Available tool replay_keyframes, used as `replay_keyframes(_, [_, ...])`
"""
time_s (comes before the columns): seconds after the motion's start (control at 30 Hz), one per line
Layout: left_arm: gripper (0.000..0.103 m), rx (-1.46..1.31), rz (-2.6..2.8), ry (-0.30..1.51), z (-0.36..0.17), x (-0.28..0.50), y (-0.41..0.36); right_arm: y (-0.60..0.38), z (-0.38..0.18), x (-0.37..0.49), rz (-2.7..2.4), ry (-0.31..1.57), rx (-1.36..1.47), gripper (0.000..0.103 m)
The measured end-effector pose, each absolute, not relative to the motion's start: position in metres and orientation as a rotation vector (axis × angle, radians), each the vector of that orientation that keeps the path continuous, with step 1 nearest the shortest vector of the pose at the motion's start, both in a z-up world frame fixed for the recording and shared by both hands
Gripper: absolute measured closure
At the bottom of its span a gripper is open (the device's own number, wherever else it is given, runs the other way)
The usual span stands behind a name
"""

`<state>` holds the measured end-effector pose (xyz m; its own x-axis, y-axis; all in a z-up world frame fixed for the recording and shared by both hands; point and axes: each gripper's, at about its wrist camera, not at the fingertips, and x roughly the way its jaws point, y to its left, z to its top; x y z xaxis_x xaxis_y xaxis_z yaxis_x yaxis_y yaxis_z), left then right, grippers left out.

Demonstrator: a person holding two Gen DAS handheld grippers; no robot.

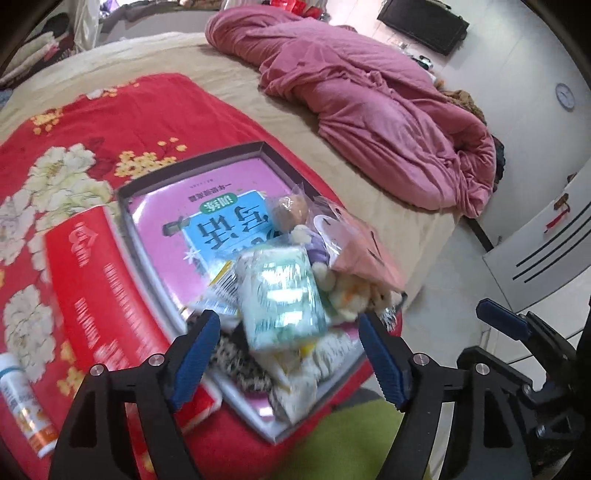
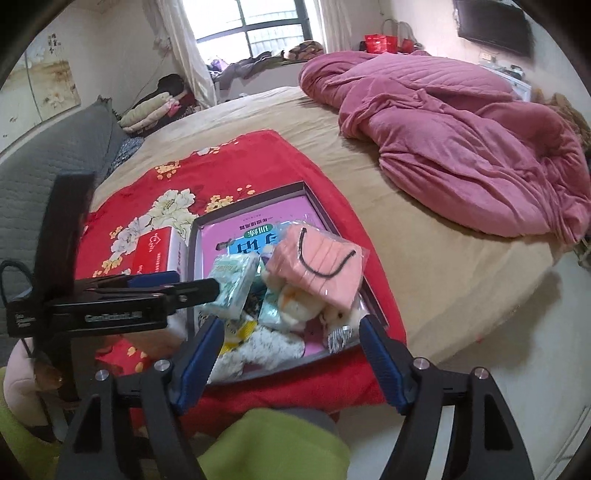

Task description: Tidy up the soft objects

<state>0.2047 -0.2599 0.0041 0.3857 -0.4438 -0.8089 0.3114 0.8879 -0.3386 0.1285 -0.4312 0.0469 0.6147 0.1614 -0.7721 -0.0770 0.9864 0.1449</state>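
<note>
Red floral blanket (image 1: 92, 122) spread over a beige bed, bearing a shallow grey box (image 1: 192, 162) lined with a pink and blue booklet (image 1: 207, 218). Heaped at the near right end of that box: a pale green tissue pack (image 1: 280, 295), blurred, plus a pink knitted item in clear wrap (image 1: 354, 240), cream plush toys (image 1: 347, 295) and a small doll (image 1: 291, 210) in plastic. Left gripper (image 1: 290, 354) spread wide just over the tissue pack, blue pads clear of it, nothing clamped. Red carton (image 1: 103, 295) lying just left of the box, and a white and orange tube (image 1: 22, 410) at the near left edge, seen from the left wrist only. Part of the right gripper's frame at that view's right edge.

From the right wrist: right gripper (image 2: 291, 350) also spread wide over the near end of the same heap, gripping nothing. Left gripper (image 2: 207, 286) seen side-on from the left, tip beside the tissue pack (image 2: 236, 288). Shown here alone: window (image 2: 251, 26), grey headboard (image 2: 55, 166), wall television (image 2: 495, 26). Crumpled pink quilt (image 2: 461, 147) on the far right of the bed in both views.
</note>
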Motion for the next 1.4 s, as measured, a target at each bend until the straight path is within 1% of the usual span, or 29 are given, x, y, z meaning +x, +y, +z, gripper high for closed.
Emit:
replay_keyframes(0.13, [0.023, -0.12, -0.421, 1.035, 0.02, 0.173, -0.242, -0.429, 0.053, 0.105, 0.105, 0.882, 0.189, 0.027])
replay_keyframes(0.27, [0.023, -0.116, -0.392, 1.008, 0.03, 0.14, -0.221, -0.414, 0.052, 0.086, 0.07, 0.894, 0.166, 0.021])
replay_keyframes(0.43, [0.023, -0.088, -0.316, 0.981, 0.036, 0.104, -0.199, -0.391, 0.048, 0.064, 0.068, 0.913, 0.175, 0.02])
replay_keyframes(0.63, [0.023, -0.063, -0.282, 0.968, 0.036, 0.07, -0.182, -0.366, 0.047, 0.045, 0.029, 0.894, 0.194, 0.02])
replay_keyframes(0.9, [0.023, -0.08, -0.254, 0.951, 0.039, 0.043, -0.168, -0.345, 0.053, 0.019, -0.028, 0.832, 0.188, 0.02])
replay_keyframes(1.4, [0.023, -0.065, -0.229, 0.949, 0.036, 0.034, -0.168, -0.34, 0.047, 0.007, -0.081, 0.838, 0.142, 0.02])
